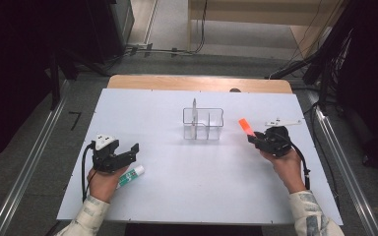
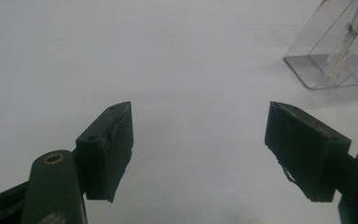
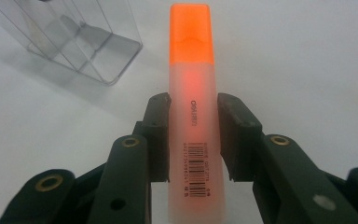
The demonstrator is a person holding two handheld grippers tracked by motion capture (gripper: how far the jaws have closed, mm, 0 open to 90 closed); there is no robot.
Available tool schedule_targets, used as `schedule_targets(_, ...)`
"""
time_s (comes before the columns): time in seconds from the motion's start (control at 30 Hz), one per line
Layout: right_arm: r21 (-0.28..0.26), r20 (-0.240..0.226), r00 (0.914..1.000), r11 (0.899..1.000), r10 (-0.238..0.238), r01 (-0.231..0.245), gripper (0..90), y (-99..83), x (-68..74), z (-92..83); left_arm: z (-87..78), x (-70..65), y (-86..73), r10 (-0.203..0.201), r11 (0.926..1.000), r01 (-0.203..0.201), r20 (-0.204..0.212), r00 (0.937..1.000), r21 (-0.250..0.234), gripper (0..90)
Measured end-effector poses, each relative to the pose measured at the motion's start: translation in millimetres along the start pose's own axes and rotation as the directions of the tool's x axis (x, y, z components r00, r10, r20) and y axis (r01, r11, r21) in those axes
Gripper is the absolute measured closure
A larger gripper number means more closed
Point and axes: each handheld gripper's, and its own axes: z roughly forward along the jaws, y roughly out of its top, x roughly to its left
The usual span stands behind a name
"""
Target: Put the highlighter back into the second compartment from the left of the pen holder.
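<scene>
Right hand-held gripper [image 1: 254, 137] sits at the right side of the white bench [image 1: 167, 187], its jaws clamped on the pale barrel of an orange highlighter [image 1: 246, 127]; in the right gripper view the two black pads press the highlighter [image 3: 192, 116] from either side around its middle, with the orange cap standing out well beyond the tips and the barcoded end running back between the arms; so the marker's long axis lies along the jaws and not across them, and from the high view the cap points up and to the left, toward the clear plastic organizer [image 1: 203, 124] that stands near the middle of the bench; that organizer [image 3: 70, 42] shows ahead and to the left of the cap, near but apart from it, with its dividers visible; I judge the coming move turns on this line, since the cap end already faces the compartments and the marker would have to be tipped upright to drop in; the right hand is plainly the nearer one; left hand-held gripper [image 1: 128, 152] rests low at the left side with its jaws wide and nothing between them, as the left gripper view [image 2: 200, 140] confirms; a green-and-white glue stick [image 1: 131, 176] lies just beside that hand.
</scene>
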Motion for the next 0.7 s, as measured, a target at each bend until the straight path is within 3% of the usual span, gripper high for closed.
schedule_targets(0.7,-0.058,-0.057,0.9977,0.998,-0.037,0.034,64.4,4.7,20.5,-19.4,1.0,-6.4,0.3,0.011,0.9999,-0.011,0.014,0.9998,0.001,23.5)
